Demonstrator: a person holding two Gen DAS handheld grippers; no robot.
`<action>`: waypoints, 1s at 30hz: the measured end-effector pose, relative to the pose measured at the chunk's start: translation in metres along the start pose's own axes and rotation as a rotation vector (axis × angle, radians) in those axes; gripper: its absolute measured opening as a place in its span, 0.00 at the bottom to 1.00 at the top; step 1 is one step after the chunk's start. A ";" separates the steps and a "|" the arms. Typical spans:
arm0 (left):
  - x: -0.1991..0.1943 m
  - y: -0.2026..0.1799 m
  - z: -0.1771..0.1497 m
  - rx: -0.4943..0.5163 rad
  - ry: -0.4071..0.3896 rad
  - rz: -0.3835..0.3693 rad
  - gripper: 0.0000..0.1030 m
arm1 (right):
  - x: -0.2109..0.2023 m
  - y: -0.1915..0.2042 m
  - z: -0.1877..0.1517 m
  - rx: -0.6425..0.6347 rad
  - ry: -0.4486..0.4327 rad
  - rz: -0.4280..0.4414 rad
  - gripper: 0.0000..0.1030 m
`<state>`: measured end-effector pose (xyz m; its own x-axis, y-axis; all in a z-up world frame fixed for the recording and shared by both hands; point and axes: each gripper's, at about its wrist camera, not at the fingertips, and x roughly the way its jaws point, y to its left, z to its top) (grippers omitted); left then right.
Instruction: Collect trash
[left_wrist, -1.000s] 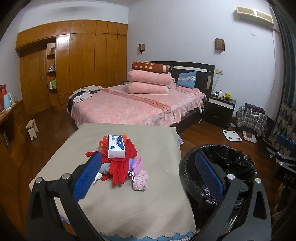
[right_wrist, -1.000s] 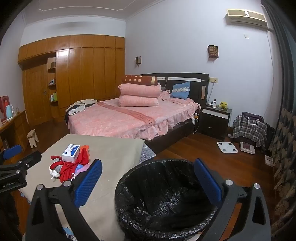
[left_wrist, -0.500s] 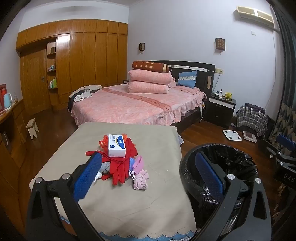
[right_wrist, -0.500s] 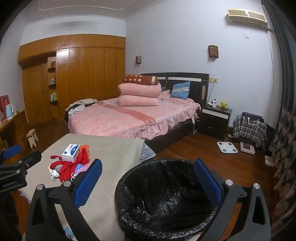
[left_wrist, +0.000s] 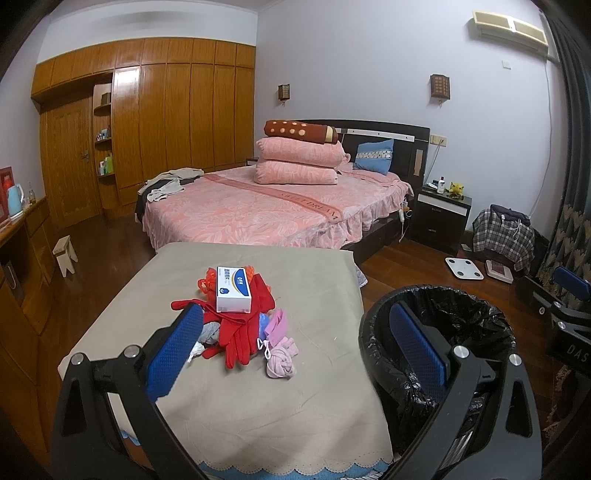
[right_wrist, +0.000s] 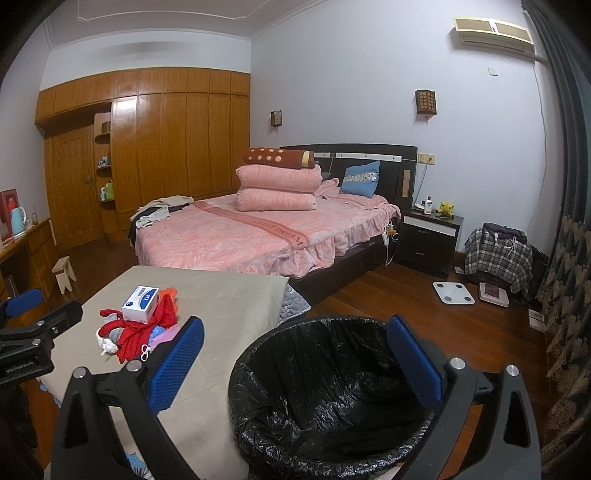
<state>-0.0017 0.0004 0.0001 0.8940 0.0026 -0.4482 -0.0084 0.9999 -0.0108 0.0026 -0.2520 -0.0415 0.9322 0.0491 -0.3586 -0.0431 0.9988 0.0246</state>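
Observation:
A pile of trash lies on the beige-covered table (left_wrist: 258, 398): a white and blue box (left_wrist: 233, 288) on red gloves (left_wrist: 240, 336), a pink rolled cloth (left_wrist: 281, 360) and small bits beside it. The pile also shows in the right wrist view (right_wrist: 138, 325). A bin lined with a black bag (left_wrist: 443, 332) stands to the right of the table, seen from above in the right wrist view (right_wrist: 325, 391). My left gripper (left_wrist: 295, 354) is open and empty, held above the table's near part. My right gripper (right_wrist: 295, 365) is open and empty above the bin's near rim.
A pink bed (left_wrist: 266, 210) stands behind the table. A dark nightstand (left_wrist: 441, 214), a white scale (left_wrist: 463, 267) and a plaid bag (left_wrist: 504, 236) sit on the wood floor at right. A wooden wardrobe (left_wrist: 147, 129) lines the far wall, a small stool (left_wrist: 65, 254) at left.
The left wrist view has shifted very slightly; both grippers stay open and nearly still. Nothing on the table has moved.

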 end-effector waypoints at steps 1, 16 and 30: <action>0.000 0.000 0.000 -0.001 0.001 -0.001 0.95 | 0.000 0.001 0.001 0.000 -0.001 -0.001 0.94; 0.001 0.000 0.001 -0.002 0.005 0.001 0.95 | 0.001 0.001 0.000 0.000 0.001 -0.001 0.94; 0.010 0.012 -0.014 -0.004 0.009 0.001 0.95 | 0.003 0.002 -0.001 0.000 0.005 0.000 0.94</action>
<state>0.0008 0.0123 -0.0174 0.8897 0.0039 -0.4566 -0.0112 0.9998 -0.0134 0.0047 -0.2494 -0.0433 0.9305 0.0487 -0.3630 -0.0427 0.9988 0.0246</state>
